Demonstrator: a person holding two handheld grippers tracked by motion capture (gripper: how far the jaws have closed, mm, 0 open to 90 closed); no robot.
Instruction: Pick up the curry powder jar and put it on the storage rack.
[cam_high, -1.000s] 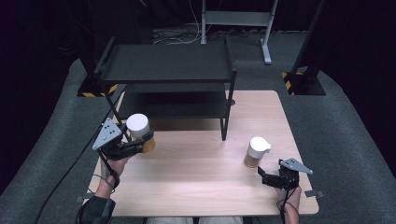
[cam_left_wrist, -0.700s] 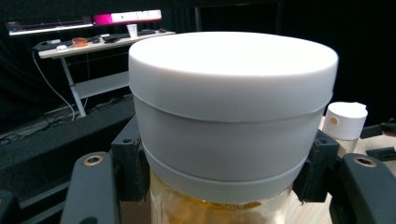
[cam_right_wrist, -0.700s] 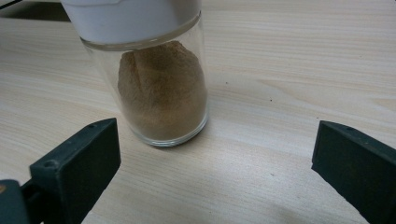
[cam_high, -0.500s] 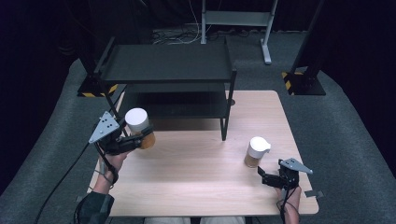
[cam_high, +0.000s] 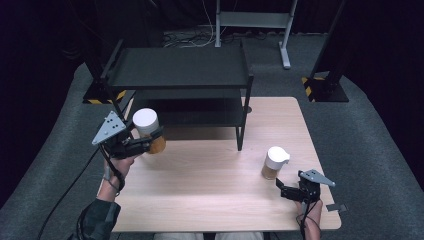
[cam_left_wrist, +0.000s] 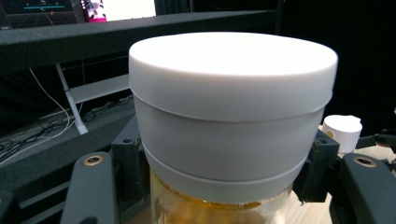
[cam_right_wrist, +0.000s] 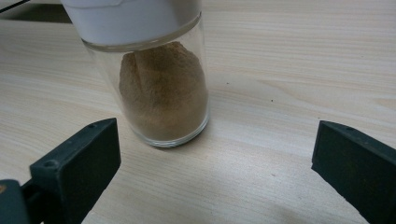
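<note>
Left gripper (cam_high: 150, 141) is clamped on the white-lidded jar (cam_high: 148, 130) of amber contents, held clear of the table (cam_high: 210, 210) at its left edge, just in front of the black two-tier shelf (cam_high: 180, 67). Pickup is judged done; placement, probably on the shelf, is not yet done. Right gripper (cam_high: 283, 189) rests low near the table's front right, jaws spread with nothing between them. The second jar (cam_high: 274, 163), brown powder under a white spout lid, stands just beside it, untouched; its handling is judged entirely left.

glass jar (cam_high: 150, 137) (matt plastic lid), wood table (cam_high: 210, 200)
</note>
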